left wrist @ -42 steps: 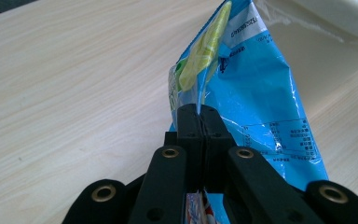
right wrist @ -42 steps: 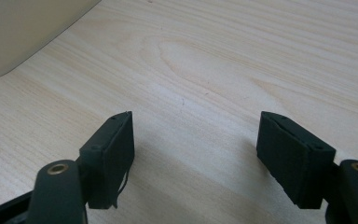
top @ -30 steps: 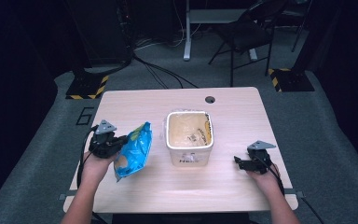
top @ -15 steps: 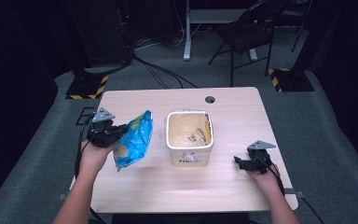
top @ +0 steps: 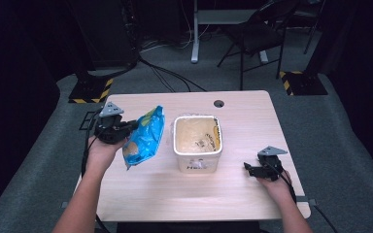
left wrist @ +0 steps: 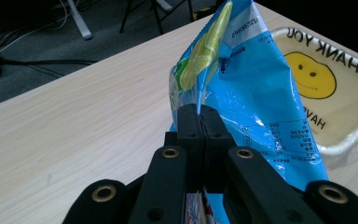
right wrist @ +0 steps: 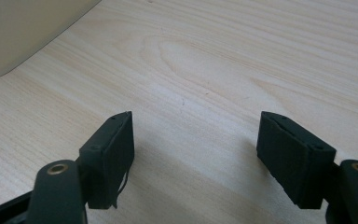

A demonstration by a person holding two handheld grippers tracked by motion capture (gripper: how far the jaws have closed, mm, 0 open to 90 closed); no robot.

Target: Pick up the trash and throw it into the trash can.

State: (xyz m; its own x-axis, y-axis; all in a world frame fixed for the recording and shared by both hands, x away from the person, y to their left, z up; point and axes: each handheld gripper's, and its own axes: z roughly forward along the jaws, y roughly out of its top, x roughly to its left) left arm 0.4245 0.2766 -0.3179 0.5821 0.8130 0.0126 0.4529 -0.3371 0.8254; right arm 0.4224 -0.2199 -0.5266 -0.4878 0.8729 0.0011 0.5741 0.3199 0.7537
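The left black two-jaw gripper (left wrist: 200, 119) is pinching the crimped edge of a crinkly blue-and-yellow plastic snack bag (left wrist: 256, 93), its jaws pressed flat together on the foil, and the person's left hand (top: 102, 150) is holding it up so the bag (top: 143, 138) is hanging tilted above the pale wooden table (top: 141, 194), just beside the left wall of a cream rectangular plastic tub lined with a smiley-face "thank you" carrier bag (top: 197, 141). From the left gripper view, the tub's rim (left wrist: 349, 135) is lying just past the bag's lower corner. Over on the other side, the right black gripper (top: 261, 169) is resting low by the table near the front right edge, jaws spread wide with nothing between them (right wrist: 193, 158), the bare wood grain showing in the gap and a corner of the tub's wall (right wrist: 23, 32) off to one side. To my eye the step in hand is carrying the snack bag toward the tub. The next move is probably calling for the bag to be carried over the rim and the grip opened only once it is hanging clear inside, since the loose liner could be snagging a corner.
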